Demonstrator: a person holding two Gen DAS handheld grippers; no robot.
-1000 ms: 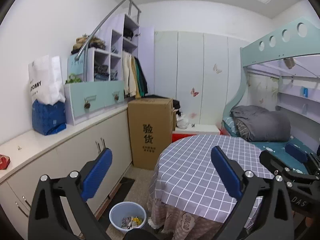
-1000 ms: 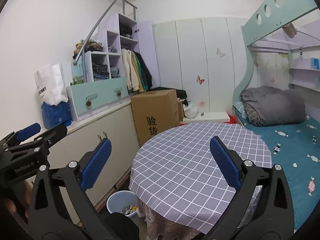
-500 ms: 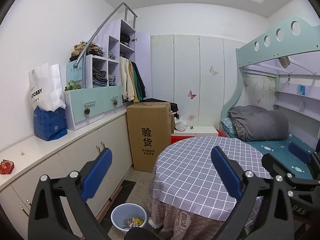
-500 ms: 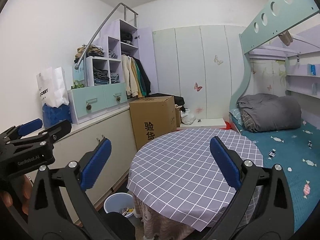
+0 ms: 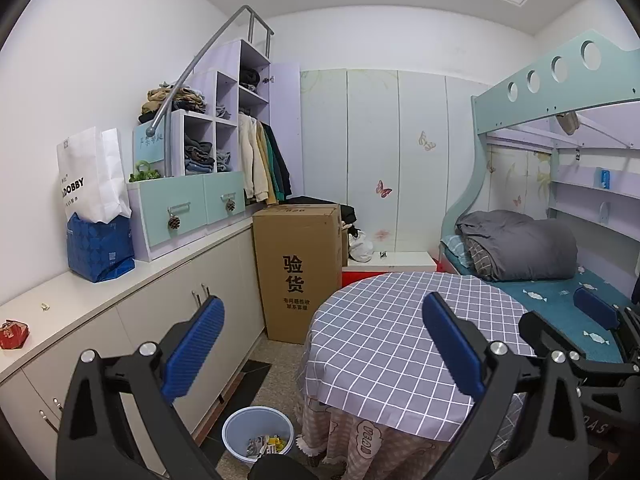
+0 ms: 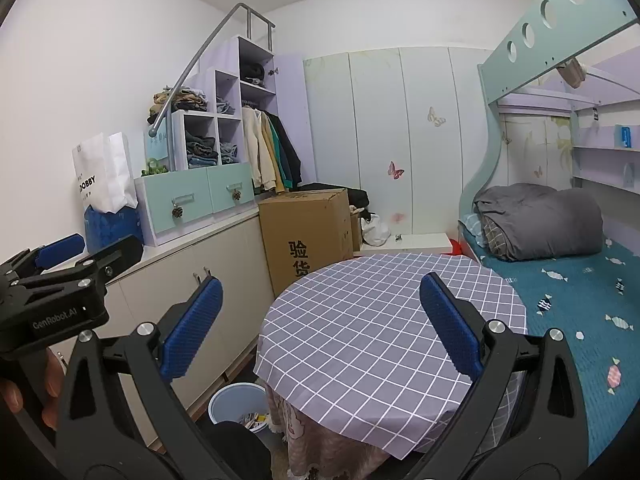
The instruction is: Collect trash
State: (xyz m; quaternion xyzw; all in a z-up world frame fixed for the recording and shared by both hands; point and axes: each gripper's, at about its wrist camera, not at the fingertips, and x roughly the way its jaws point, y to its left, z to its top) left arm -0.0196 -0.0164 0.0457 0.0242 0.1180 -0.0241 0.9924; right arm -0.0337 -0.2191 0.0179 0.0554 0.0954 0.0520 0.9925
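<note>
Both tongs, left gripper (image 5: 320, 344) and right gripper (image 6: 320, 328), gaped wide, empty. Trash sat in the bin (image 5: 258, 432) below the table (image 5: 400, 344); a red scrap (image 5: 14, 334) lay on the counter (image 5: 80, 300). Risk, I judged: overlooking that scrap, or snagging the tablecloth while reaching down.

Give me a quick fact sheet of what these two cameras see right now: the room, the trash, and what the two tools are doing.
Left gripper: open, holding nothing
Right gripper: open, holding nothing
Table: round, grey checked cloth, nothing on it
Bin: pale blue, on floor beside table, wrappers inside
Red wrapper: on the white counter
Cardboard box: standing by the cabinets
</note>
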